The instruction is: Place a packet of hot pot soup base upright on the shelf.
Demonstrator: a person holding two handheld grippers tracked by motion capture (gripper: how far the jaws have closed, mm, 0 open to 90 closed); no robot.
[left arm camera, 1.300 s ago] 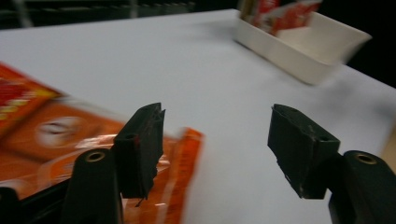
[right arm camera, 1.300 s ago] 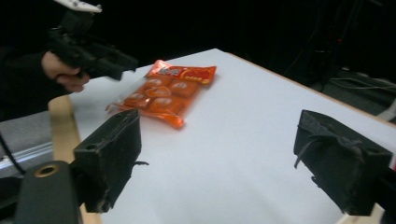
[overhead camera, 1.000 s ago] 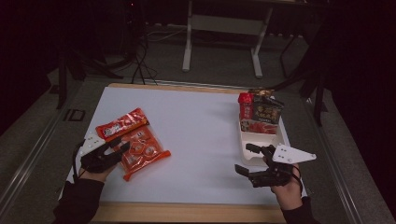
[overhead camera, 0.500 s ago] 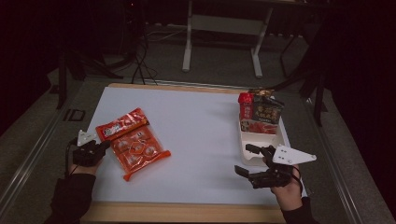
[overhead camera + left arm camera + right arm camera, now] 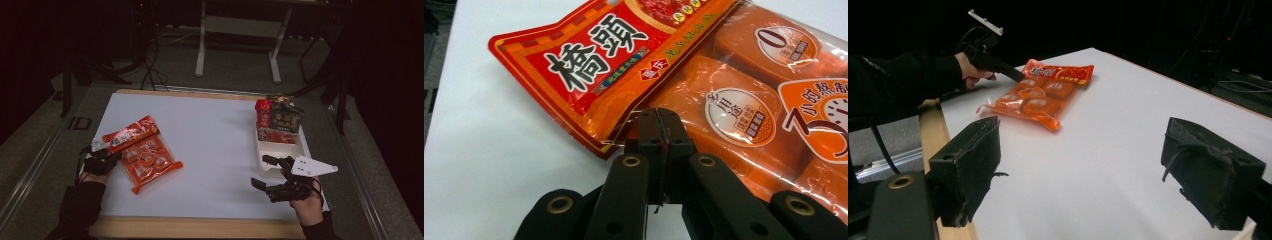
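My left hand-held gripper sits at the near left of the white surface. Its jaws have just been closing and now stand pinched together on the clear edge of the orange packet, which lies flat there, just beside the red packet at its far side. My right hand-held gripper hovers at the near right with its jaws spread wide and nothing between them, beside the white tray of snacks.
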